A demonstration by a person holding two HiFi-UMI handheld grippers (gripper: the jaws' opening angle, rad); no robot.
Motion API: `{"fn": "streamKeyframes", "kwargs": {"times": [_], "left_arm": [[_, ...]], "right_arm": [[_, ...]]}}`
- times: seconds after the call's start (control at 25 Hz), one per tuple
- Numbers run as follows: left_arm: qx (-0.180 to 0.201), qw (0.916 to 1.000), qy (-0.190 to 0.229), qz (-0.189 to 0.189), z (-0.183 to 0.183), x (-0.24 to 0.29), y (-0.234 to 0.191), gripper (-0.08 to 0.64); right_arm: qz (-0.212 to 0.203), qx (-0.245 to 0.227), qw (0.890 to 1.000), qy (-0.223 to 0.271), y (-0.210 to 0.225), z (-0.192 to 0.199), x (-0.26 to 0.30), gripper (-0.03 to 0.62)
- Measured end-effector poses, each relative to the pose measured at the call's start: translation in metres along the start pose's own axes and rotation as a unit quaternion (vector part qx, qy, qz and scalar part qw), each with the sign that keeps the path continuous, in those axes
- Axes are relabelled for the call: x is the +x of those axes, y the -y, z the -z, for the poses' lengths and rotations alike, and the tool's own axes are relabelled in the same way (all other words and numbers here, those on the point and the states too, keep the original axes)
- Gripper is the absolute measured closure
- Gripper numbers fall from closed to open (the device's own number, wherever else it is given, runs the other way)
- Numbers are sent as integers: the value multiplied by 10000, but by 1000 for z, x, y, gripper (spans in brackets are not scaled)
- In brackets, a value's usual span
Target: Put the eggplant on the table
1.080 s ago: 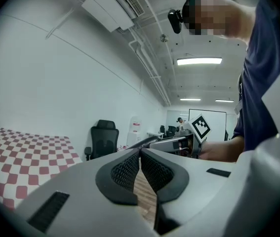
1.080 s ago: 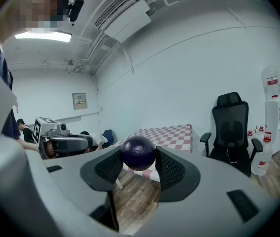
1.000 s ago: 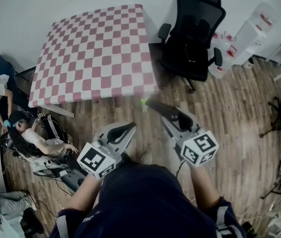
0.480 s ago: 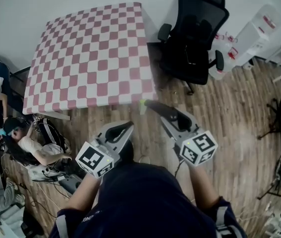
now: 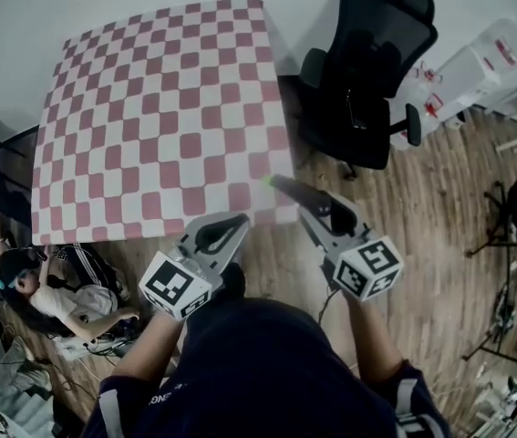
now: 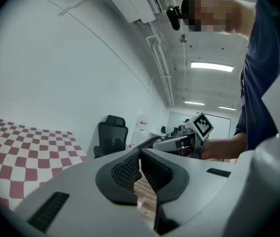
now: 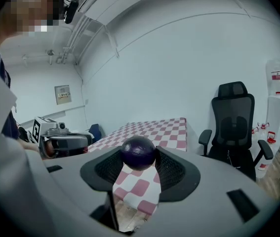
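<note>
A dark purple eggplant [image 7: 138,152] sits between the pads of my right gripper [image 7: 138,156], which is shut on it. In the head view only its green end [image 5: 266,182] shows at the tip of the right gripper [image 5: 278,186], just over the near right edge of the pink-and-white checked table [image 5: 149,108]. My left gripper [image 5: 240,220] is shut with nothing in it and hangs just short of the table's near edge. In the left gripper view its jaws [image 6: 140,153] meet at the tips.
A black office chair [image 5: 367,80] stands right of the table. White containers [image 5: 472,62] are at the far right. A person [image 5: 53,295] sits on the wooden floor at the left among bags and cables. A white wall lies behind the table.
Both grippers have moved forward toward the table. The right gripper's tip, which was over the floor, now reaches the table's near edge. The eggplant stays gripped.
</note>
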State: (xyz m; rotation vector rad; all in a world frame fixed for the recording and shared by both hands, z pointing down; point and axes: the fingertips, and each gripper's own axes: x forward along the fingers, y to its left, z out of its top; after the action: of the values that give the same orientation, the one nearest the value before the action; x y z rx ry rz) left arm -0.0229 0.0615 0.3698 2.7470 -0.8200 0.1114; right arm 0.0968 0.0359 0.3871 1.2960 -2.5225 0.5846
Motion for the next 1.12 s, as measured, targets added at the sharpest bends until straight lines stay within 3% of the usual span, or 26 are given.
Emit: {"fn": "streamKeyframes", "kwargs": {"times": [0.28, 0.36, 0.52, 0.72, 0.84, 1.12], "left_arm": [[11, 9999, -94, 109, -21, 16, -90, 525], [30, 9999, -109, 119, -21, 5, -92, 525], [124, 9999, -55, -31, -7, -20, -53, 525], [57, 9998, -189, 28, -7, 39, -99, 525], [-59, 9993, -340, -118, -11, 50, -111, 525], [-516, 9958, -663, -360, 0, 91, -193, 525]], "right_arm": [[167, 66, 9998, -111, 20, -32, 82, 376], [194, 68, 9997, -132, 10, -32, 83, 376], [142, 16, 9999, -78, -10, -7, 49, 377], [237, 38, 9996, -140, 58, -22, 97, 377], [139, 35, 9995, -289, 75, -26, 122, 377], [355, -73, 9967, -732, 147, -19, 242, 376]]}}
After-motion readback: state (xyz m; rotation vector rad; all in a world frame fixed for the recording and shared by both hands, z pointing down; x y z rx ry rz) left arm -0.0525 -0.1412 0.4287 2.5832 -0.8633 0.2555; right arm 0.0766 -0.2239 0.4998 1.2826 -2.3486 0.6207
